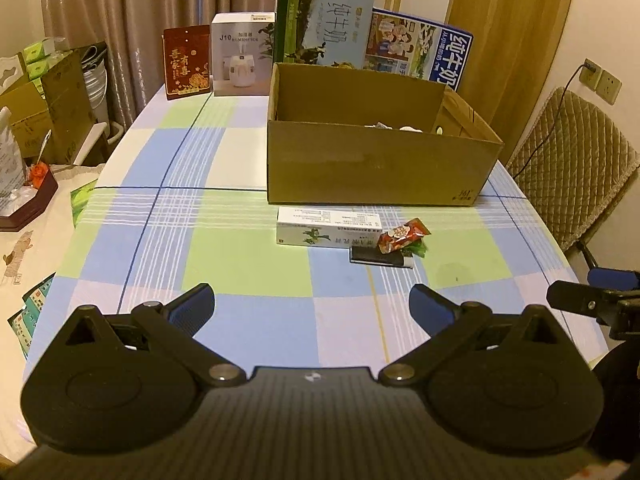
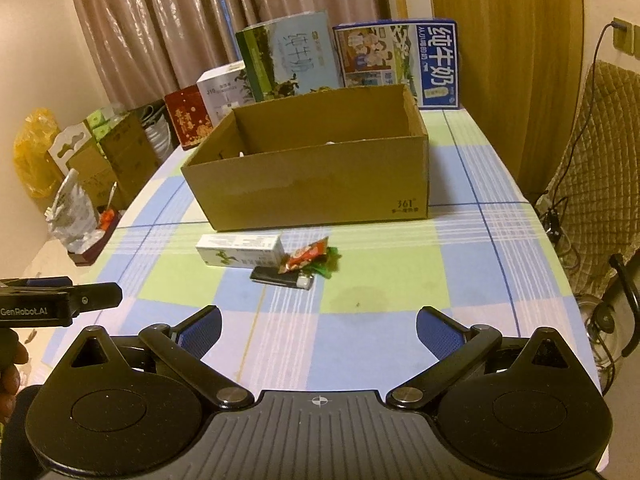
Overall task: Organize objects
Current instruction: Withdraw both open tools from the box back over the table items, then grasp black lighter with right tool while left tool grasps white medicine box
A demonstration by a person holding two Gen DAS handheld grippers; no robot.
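Risk: both the left gripper [image 1: 312,304] and right gripper [image 2: 318,330] hover wide open and empty short of the open brown cardboard box [image 1: 376,168], and just before it the white-green carton [image 1: 328,230], red candy wrapper [image 1: 404,236] and black lighter [image 1: 380,258] touch, so one grab could drag its neighbours.
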